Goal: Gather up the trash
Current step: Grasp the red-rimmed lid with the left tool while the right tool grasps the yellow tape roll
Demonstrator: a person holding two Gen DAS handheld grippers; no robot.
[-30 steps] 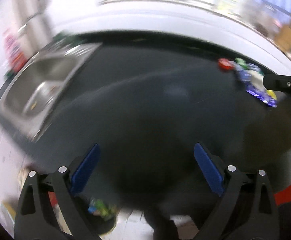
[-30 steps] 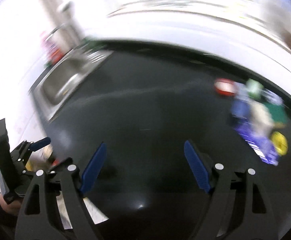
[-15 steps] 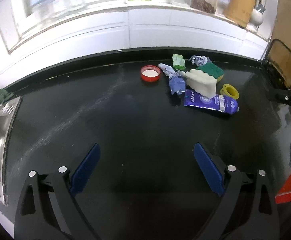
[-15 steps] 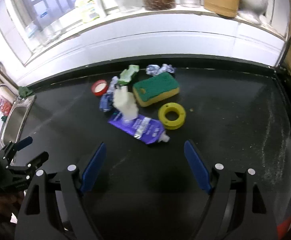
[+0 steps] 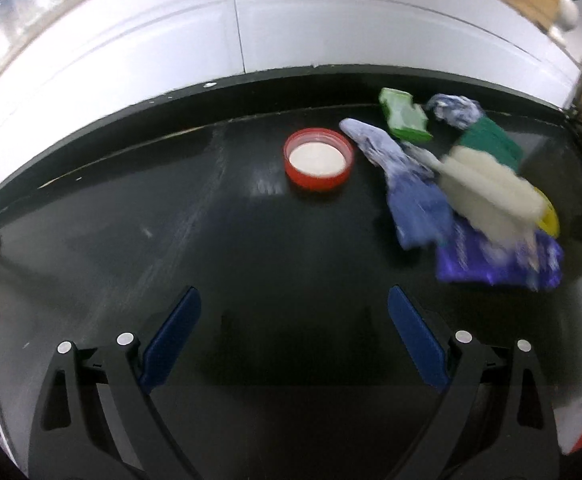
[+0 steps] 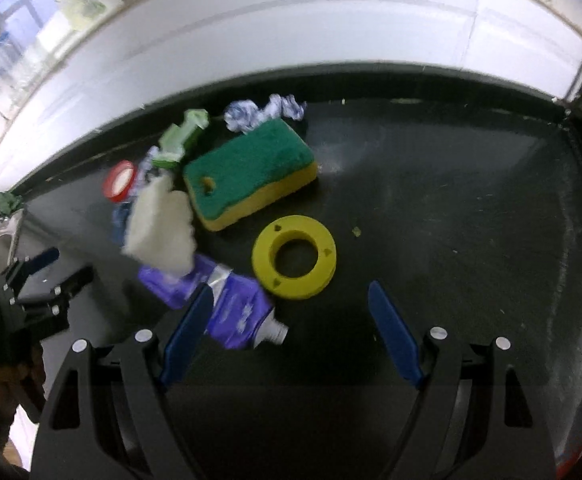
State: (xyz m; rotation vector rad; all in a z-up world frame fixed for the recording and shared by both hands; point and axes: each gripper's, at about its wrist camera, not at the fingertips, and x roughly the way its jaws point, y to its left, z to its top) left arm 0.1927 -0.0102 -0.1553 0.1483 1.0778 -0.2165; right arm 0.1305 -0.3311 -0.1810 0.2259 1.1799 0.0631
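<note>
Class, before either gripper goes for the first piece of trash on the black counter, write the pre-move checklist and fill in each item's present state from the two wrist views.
1. Right gripper open, nothing between its fingers: ok.
2. Left gripper open and empty: ok.
3. Yellow ring lies flat, apart from the sponge: ok.
4. Purple tube free to lift: not ok, a white foam piece overlaps its far end.
5. Red lid stands clear on bare counter: ok.
6. Trash bin within reach: cannot tell, none in view.
</note>
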